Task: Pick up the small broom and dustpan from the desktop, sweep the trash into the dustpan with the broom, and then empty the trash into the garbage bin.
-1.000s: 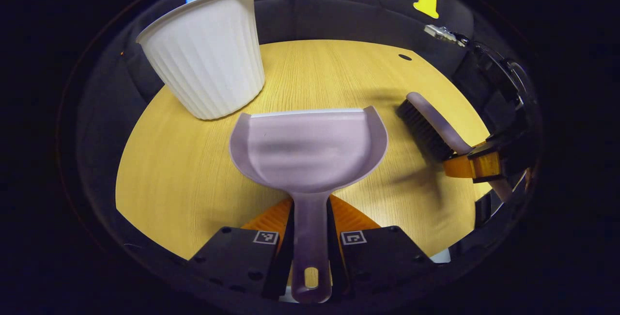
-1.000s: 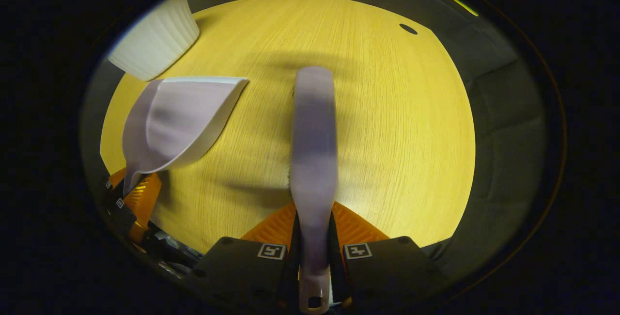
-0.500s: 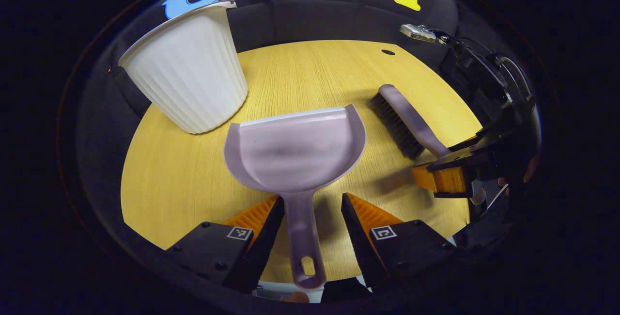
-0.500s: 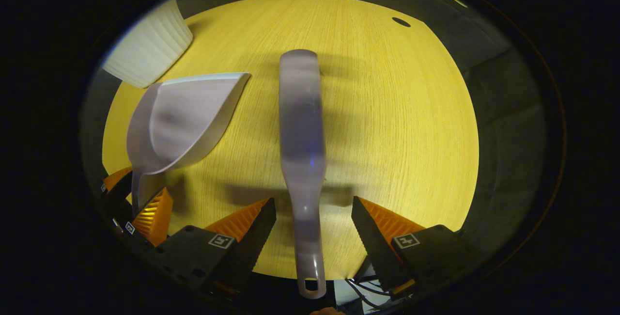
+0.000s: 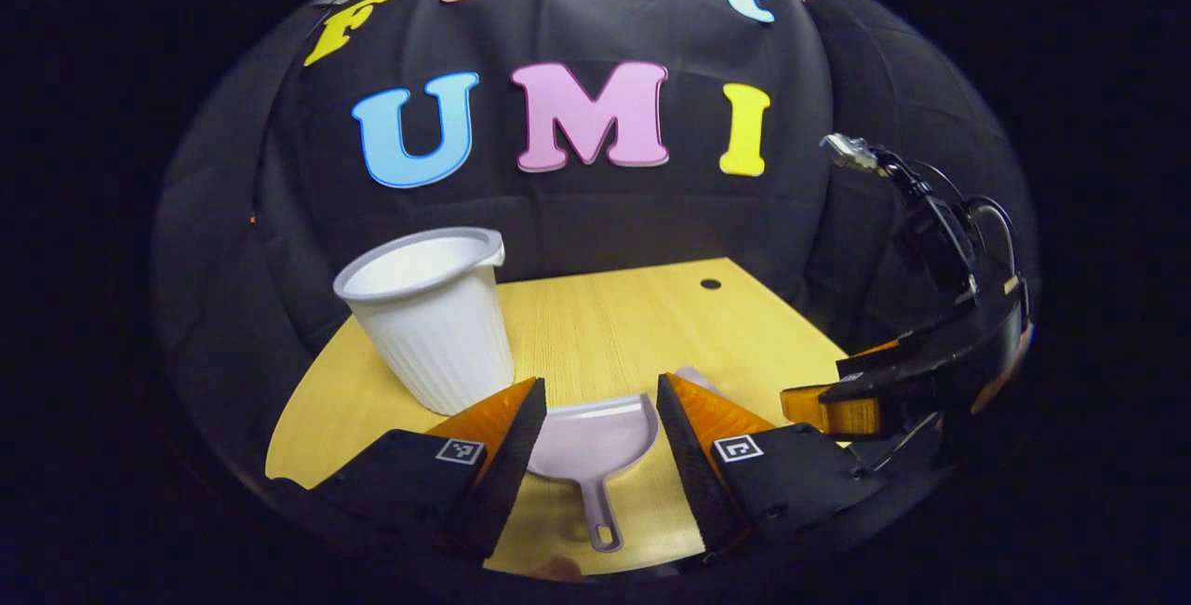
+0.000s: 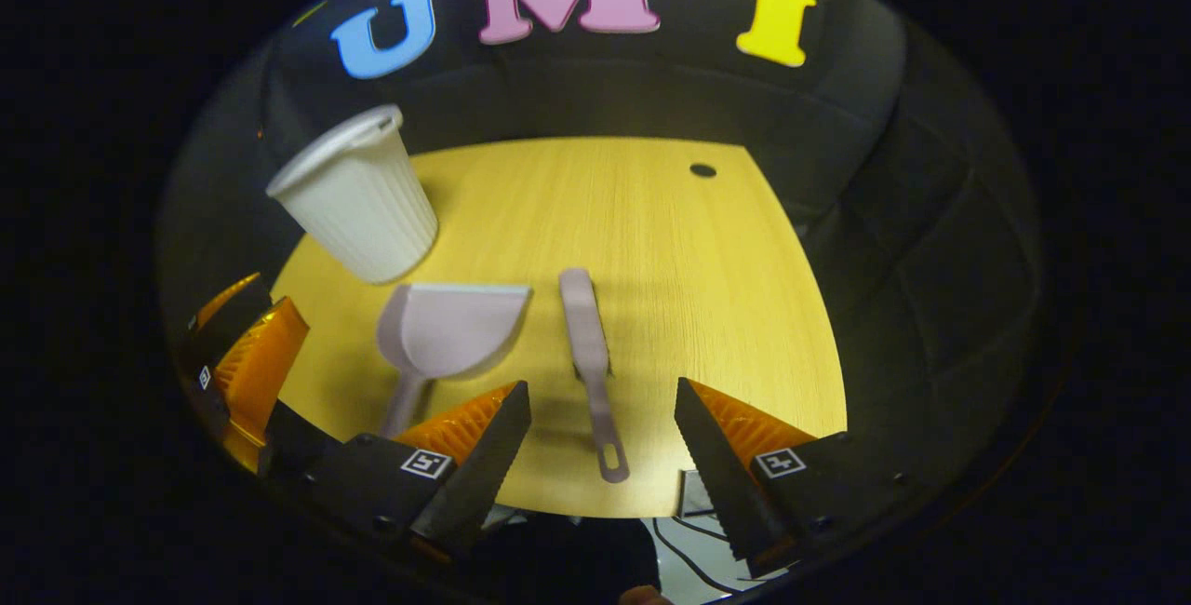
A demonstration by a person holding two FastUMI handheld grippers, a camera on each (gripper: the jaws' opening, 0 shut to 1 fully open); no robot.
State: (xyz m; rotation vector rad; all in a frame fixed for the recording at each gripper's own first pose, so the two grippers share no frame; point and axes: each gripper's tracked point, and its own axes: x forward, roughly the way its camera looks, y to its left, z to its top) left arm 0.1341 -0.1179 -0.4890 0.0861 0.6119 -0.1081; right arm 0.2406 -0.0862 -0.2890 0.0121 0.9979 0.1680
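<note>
both my claws are released, left gripper point(image 5: 592, 410) and right gripper point(image 6: 600, 419) above the table's near edge; dustpan point(image 6: 447, 330) and broom point(image 6: 588, 344) lie flat by the bin point(image 6: 358, 205), so i just lift clear.

Left tool point(image 5: 595, 400), fingers spread, hangs above the dustpan point(image 5: 592, 442) beside the bin point(image 5: 431, 326).

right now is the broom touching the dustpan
Apart. The right gripper view shows bare table between the broom and the dustpan, lying side by side.

Dustpan point(image 6: 451, 330) left of broom point(image 6: 588, 354) on table point(image 6: 707, 289), bin point(image 6: 358, 205) behind dustpan
</note>
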